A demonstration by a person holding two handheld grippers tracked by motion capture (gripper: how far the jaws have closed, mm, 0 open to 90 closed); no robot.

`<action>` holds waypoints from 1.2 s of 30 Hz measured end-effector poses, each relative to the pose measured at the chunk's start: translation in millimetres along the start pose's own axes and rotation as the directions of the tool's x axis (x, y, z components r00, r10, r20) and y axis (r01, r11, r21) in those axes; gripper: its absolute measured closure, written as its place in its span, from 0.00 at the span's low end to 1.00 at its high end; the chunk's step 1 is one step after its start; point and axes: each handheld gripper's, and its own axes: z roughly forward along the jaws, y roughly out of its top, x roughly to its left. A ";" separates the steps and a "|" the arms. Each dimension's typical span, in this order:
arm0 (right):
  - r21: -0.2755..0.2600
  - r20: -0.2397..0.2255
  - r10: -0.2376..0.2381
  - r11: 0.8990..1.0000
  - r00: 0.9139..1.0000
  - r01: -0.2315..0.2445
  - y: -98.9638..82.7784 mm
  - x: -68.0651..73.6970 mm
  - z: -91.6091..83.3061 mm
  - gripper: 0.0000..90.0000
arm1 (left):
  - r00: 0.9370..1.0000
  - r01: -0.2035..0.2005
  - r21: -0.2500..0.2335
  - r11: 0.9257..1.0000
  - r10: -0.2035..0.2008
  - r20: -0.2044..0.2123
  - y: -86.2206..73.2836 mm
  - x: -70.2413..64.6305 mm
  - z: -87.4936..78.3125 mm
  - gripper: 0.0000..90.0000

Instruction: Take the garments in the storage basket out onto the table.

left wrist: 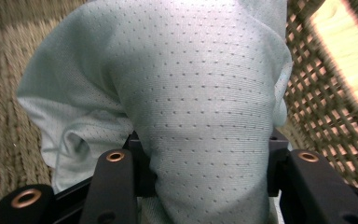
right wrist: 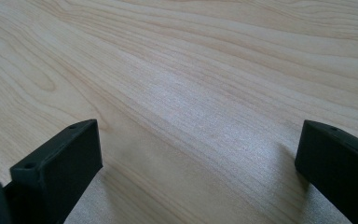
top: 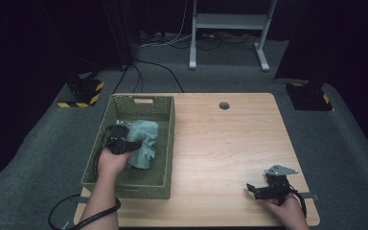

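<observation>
the left gripper [left wrist: 205, 186] is clamped on a soft, pale green perforated mesh cloth [top: 143, 142] inside the woven olive basket [top: 165, 143]. the right gripper [right wrist: 198, 158] rests wide apart over the smooth, wood-grained desk [top: 220, 143].

Left gripper [top: 124, 143] gripping green cloth [top: 143, 141] in basket [top: 143, 189]
</observation>
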 end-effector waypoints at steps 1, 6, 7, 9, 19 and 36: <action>0.000 0.000 0.000 1.000 1.000 0.000 0.0 0.0 0.0 0.00 | 1.000 0.000 0.000 1.000 0.000 0.000 0.0 0.0 0.0 0.60; 0.000 0.005 -0.005 1.000 1.000 0.005 0.0 0.5 0.4 0.00 | 1.000 -0.010 -0.090 0.996 0.009 -0.017 -0.6 -5.4 -13.7 0.60; 0.001 0.003 -0.004 1.000 1.000 0.004 0.0 0.3 0.2 0.00 | 1.000 -0.016 -0.104 0.994 0.014 -0.024 -0.7 -6.6 -15.9 0.60; 0.000 0.001 0.001 1.000 1.000 -0.001 0.0 0.1 0.0 0.00 | 0.999 -0.027 -0.132 0.991 0.023 -0.034 -1.3 -9.4 -20.4 0.60; -0.002 -0.001 0.006 1.000 1.000 -0.006 -0.2 -0.3 -0.4 0.00 | 0.997 -0.037 -0.246 0.969 0.021 -0.070 -4.8 -16.5 -39.9 0.60; -0.001 0.001 0.003 1.000 1.000 -0.003 0.1 0.0 0.1 0.00 | 0.998 -0.046 -0.372 0.927 0.023 -0.066 -6.1 -30.6 -65.2 0.60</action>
